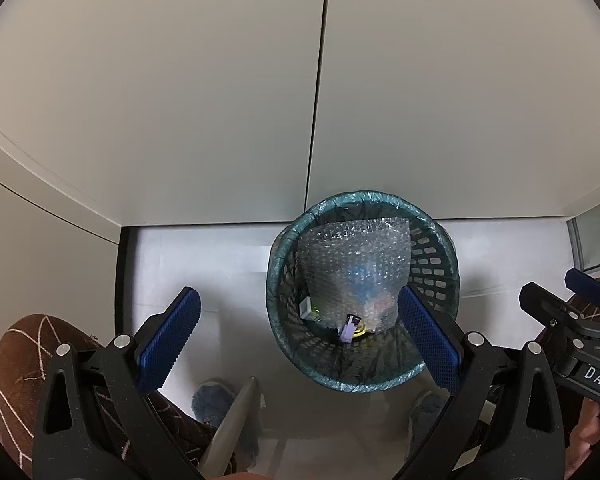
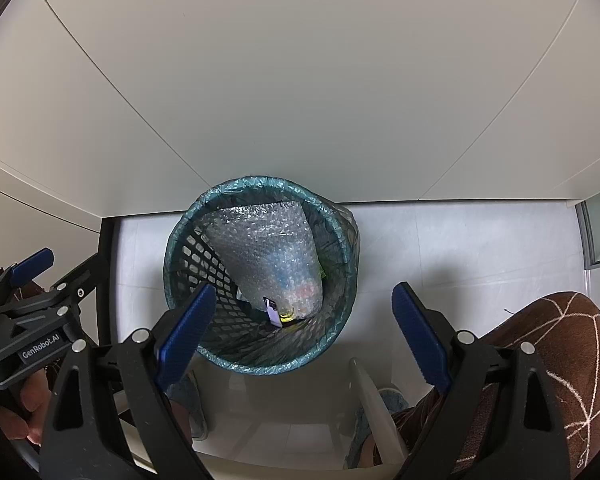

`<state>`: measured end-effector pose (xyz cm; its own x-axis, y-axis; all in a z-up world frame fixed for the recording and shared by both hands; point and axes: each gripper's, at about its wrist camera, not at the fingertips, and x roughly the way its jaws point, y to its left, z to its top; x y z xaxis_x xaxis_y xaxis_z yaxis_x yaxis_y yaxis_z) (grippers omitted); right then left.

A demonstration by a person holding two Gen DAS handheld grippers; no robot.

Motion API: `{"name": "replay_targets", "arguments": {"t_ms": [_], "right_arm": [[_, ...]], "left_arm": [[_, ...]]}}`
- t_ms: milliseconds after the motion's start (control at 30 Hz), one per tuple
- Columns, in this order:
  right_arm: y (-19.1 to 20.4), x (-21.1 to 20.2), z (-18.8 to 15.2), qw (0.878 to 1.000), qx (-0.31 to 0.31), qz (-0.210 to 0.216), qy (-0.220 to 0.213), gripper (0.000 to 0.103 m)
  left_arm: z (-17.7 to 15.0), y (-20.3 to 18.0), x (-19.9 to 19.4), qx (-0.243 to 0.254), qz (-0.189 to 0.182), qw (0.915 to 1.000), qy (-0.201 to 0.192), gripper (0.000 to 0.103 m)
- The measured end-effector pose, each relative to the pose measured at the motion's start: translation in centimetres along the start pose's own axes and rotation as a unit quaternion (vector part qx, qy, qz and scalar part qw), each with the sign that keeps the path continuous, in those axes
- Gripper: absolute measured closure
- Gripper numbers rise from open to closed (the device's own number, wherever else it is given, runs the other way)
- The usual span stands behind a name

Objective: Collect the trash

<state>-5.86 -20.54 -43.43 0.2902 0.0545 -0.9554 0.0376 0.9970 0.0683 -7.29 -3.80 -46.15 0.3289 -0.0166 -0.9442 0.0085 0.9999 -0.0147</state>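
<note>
Left gripper (image 1: 300, 344) and right gripper (image 2: 304, 334) point downward, fingers spread.

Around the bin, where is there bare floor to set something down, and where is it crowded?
Bare white floor lies between the bin and the glass edge, and a patch between bin and dark panel edge. Inside, the bubble wrap fills most of the bin. Nearest the person, chair frame and slippers crowd the floor.

Teal-lined black lattice bin (image 1: 436, 264), blue ridged pads (image 1: 168, 344), brown white-lined trousers (image 2: 556, 344).
</note>
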Motion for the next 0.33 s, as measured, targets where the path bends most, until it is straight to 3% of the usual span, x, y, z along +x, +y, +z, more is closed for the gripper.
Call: {"name": "replay_targets", "arguments": {"t_ms": [133,333], "right_arm": [[0.01,0.0,0.02,1.0,0.0,0.0,0.0,0.017],[0.2,0.02,-0.06,1.0,-0.003,0.001,-0.001,0.017]], "left_arm": [[0.07,0.25,-0.02,-0.004,-0.008,1.0,0.001,0.013],[0.08,0.22,0.07,-0.005,-0.014,0.9999,0.006,0.012]]}}
